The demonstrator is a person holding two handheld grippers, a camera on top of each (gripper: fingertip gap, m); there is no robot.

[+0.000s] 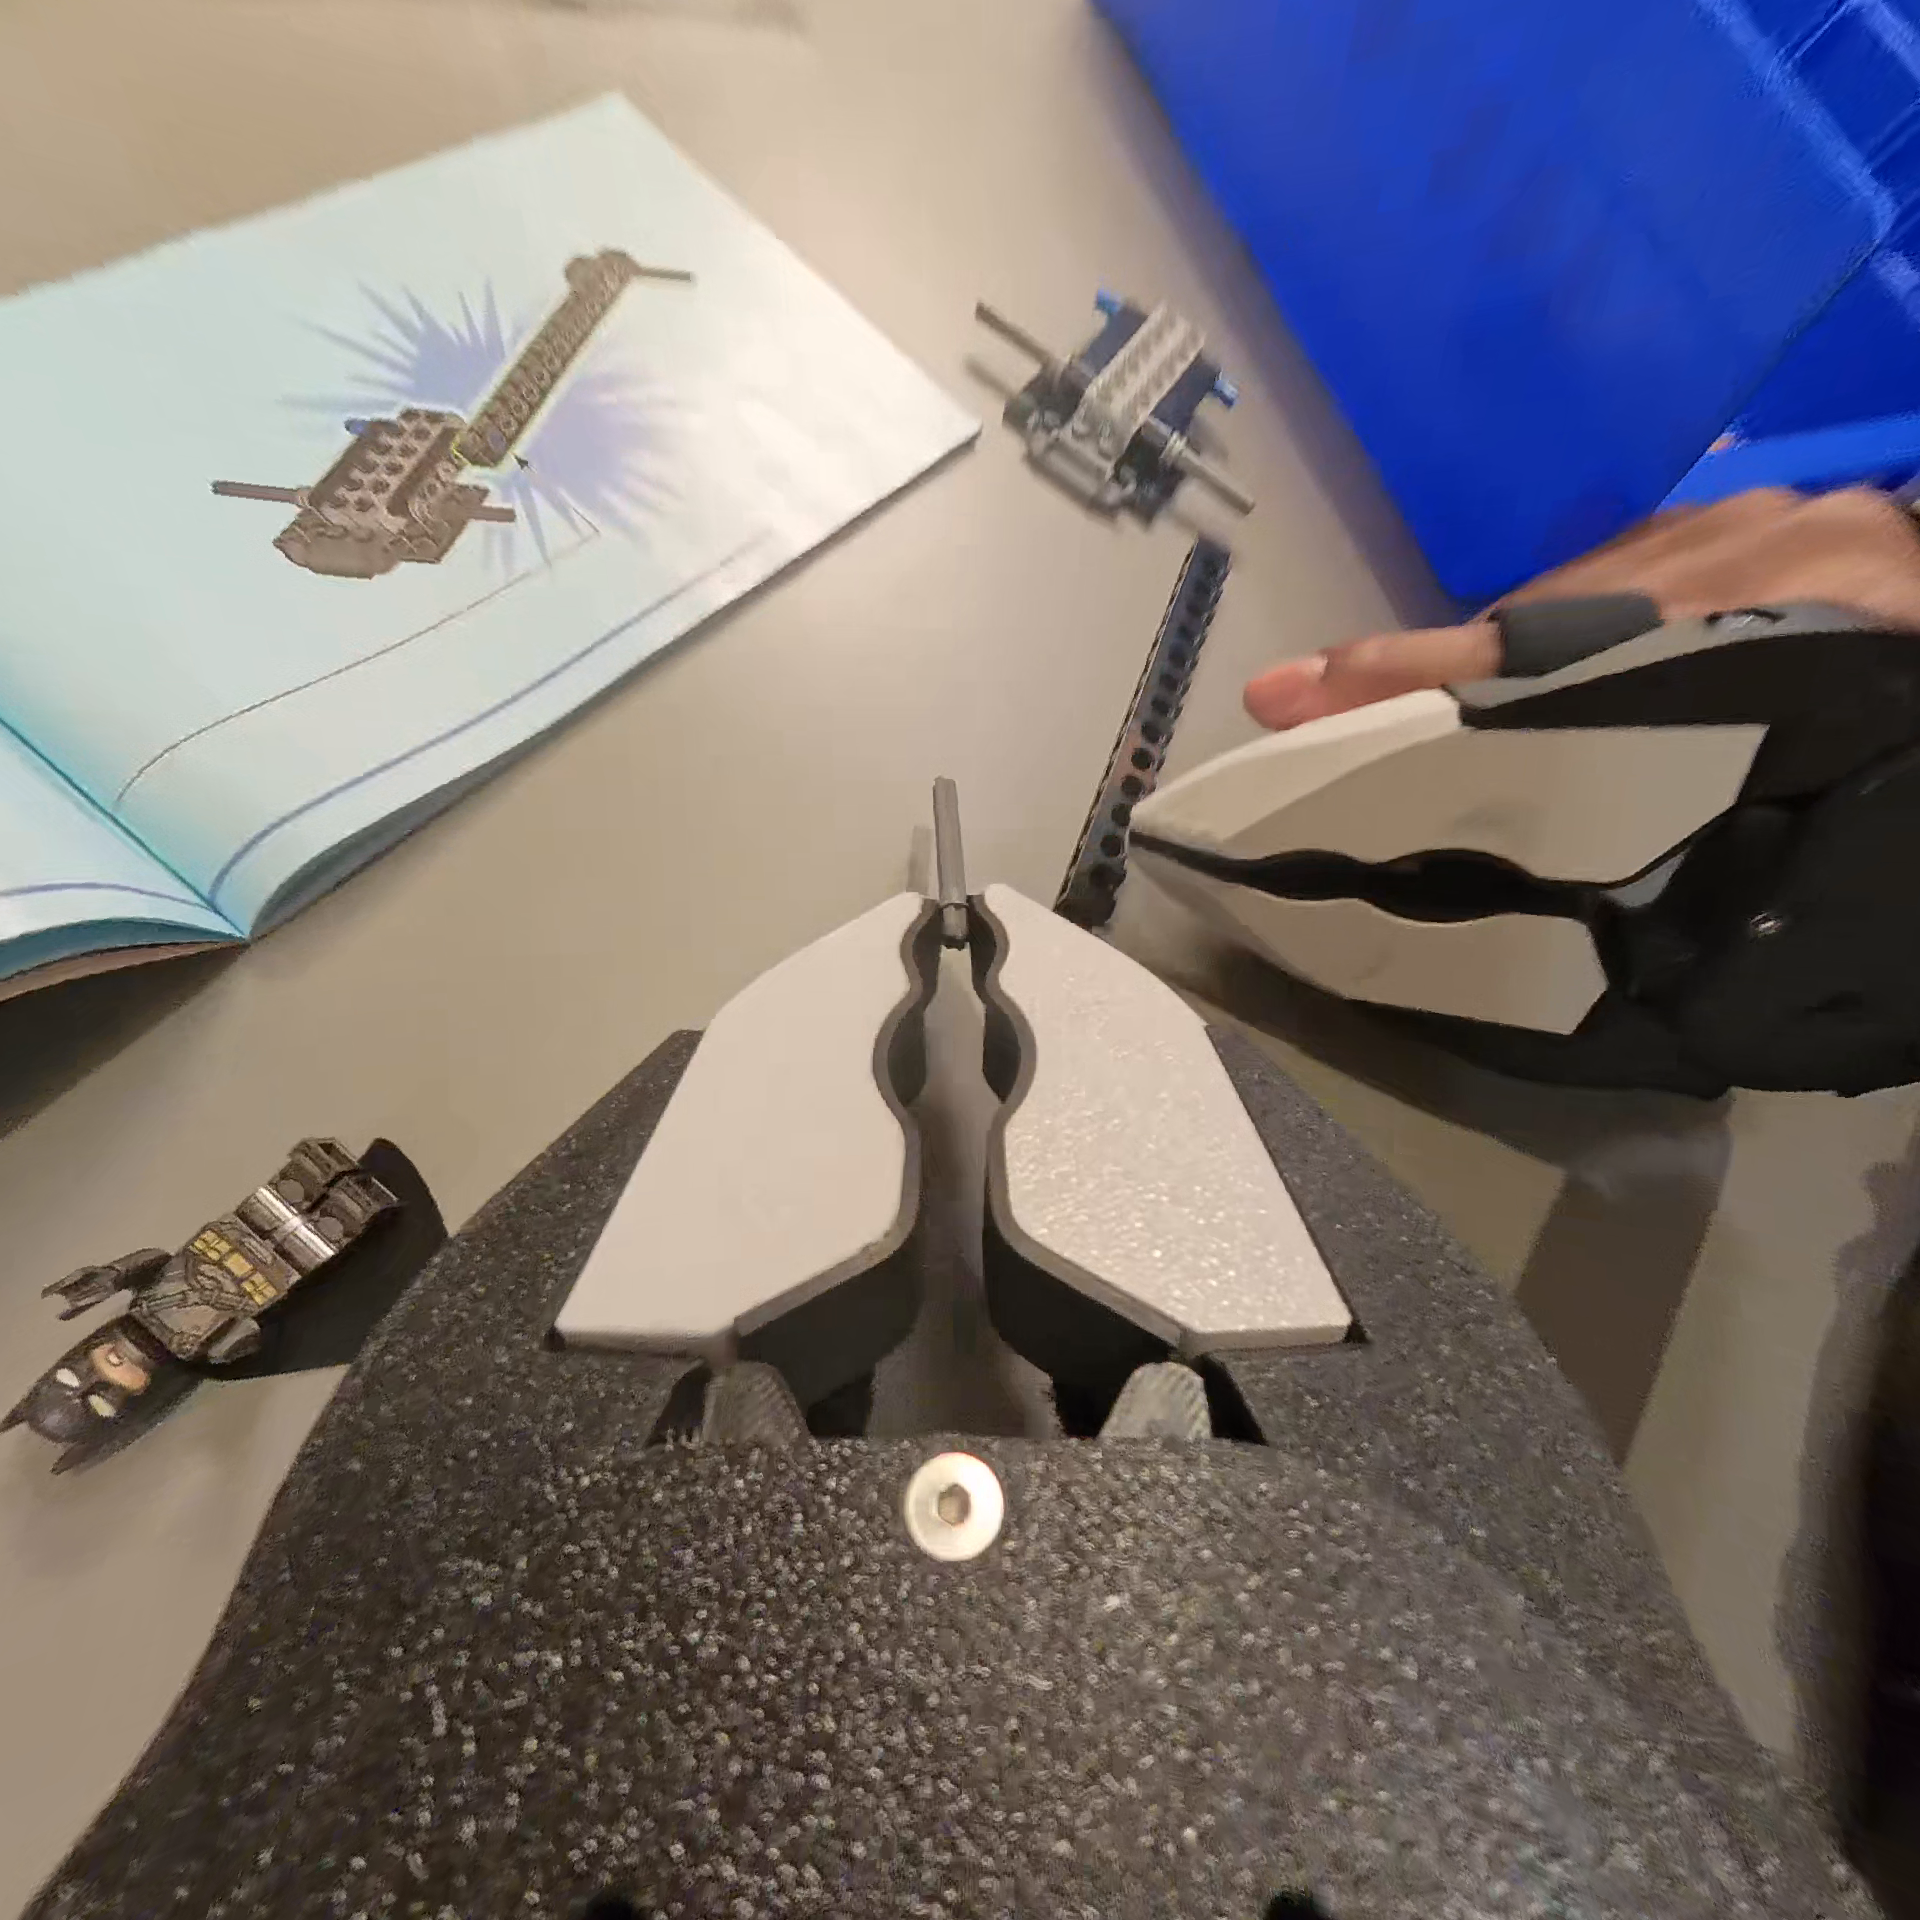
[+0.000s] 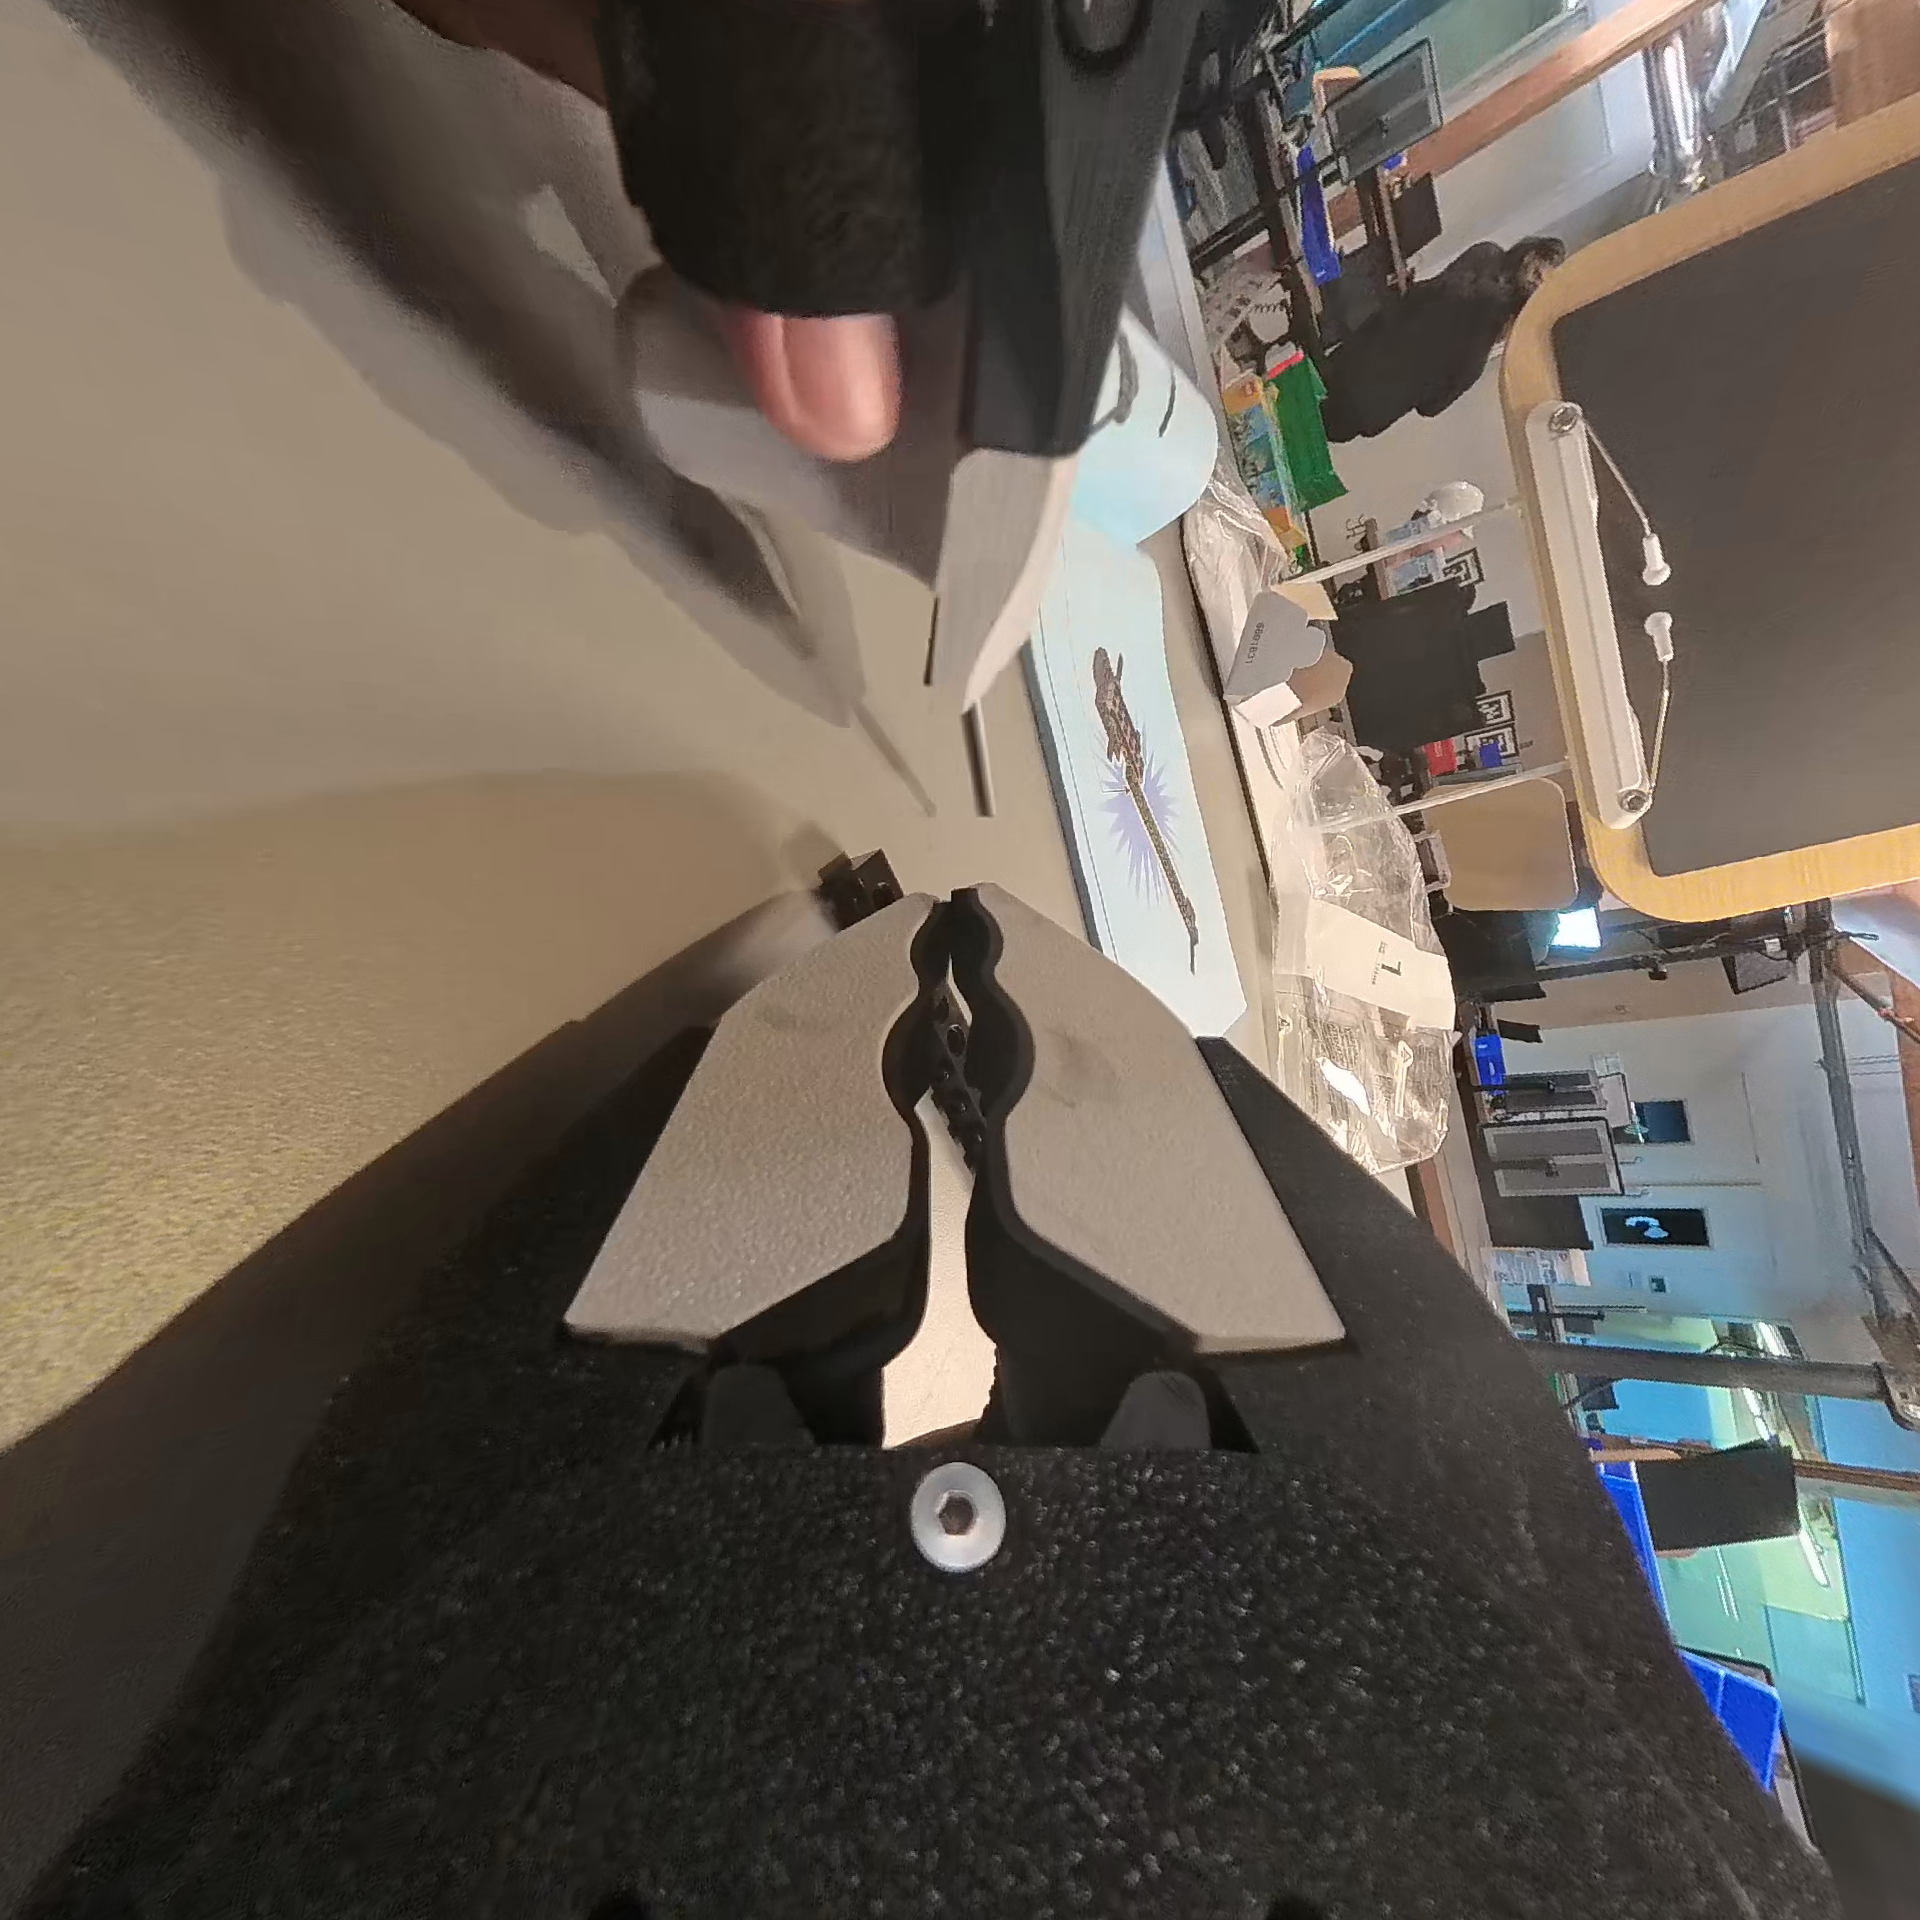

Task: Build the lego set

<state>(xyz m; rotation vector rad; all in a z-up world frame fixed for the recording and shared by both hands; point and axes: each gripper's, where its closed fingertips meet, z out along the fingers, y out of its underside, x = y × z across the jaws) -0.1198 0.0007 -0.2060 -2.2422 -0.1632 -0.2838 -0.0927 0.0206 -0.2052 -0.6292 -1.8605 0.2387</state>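
In the left wrist view, nearest to us is the left gripper (image 1: 948, 914), its two fingers clamped on a thin dark grey axle rod (image 1: 945, 842) that sticks out forward past the tips, above the grey table (image 1: 644, 935). At lower left we see a dark toy minifigure (image 1: 197, 1278) lying on its back. An open instruction booklet (image 1: 416, 520) lies at upper left. Ahead sits a small brick assembly with axles (image 1: 1117, 416), near a blue bin (image 1: 1507, 260). At right the right gripper (image 1: 1153, 831), a hand (image 1: 1558, 623) upon it, comes in sideways with its tips together beside a long black holed beam (image 1: 1164, 717).

In the right wrist view, the right gripper (image 2: 954, 902) is closest, fingers together; the holed beam (image 2: 951, 1060) shows beneath them, through the slot. Beyond, blurred, we see the left gripper (image 2: 966, 665) holding the rod (image 2: 977, 758), then the booklet (image 2: 1132, 831) and clear plastic bags (image 2: 1351, 935).
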